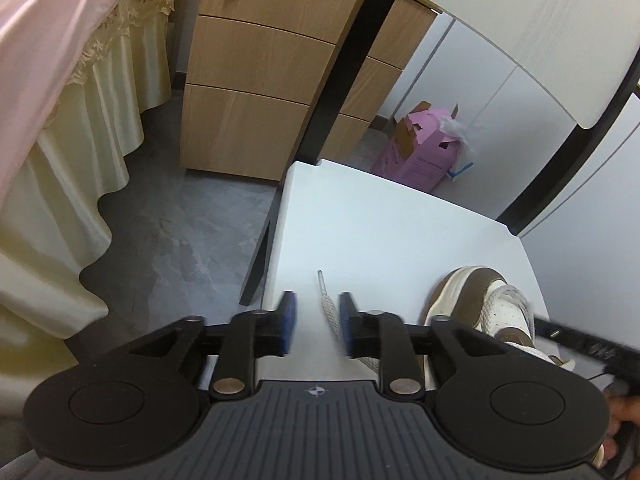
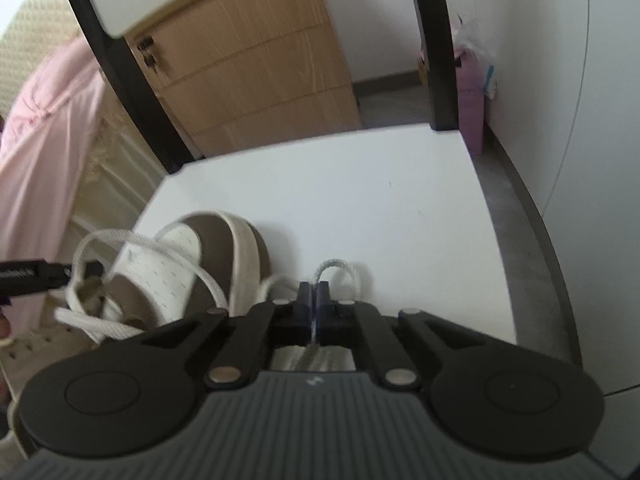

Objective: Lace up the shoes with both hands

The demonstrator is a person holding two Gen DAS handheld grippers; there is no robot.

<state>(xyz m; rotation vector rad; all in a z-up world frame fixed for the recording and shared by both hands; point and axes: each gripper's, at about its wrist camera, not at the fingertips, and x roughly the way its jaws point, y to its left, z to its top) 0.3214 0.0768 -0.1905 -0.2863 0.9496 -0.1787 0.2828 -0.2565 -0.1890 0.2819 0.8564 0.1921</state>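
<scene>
Low in the frame, the right gripper pinches a lace loop; the left gripper gapes around the lace end. Beyond, the shoe sits on the table. Tugging risks slipping the loop free.

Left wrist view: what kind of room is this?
Probably a bedroom or home office. A wooden drawer cabinet stands beside a frilled cream bed skirt, and an opened pink carton sits on the floor. The shoe rests on a white table.

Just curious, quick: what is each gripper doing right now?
Left gripper: open, a loose lace end lying between its fingers.
Right gripper: closed on a lace loop.
</scene>
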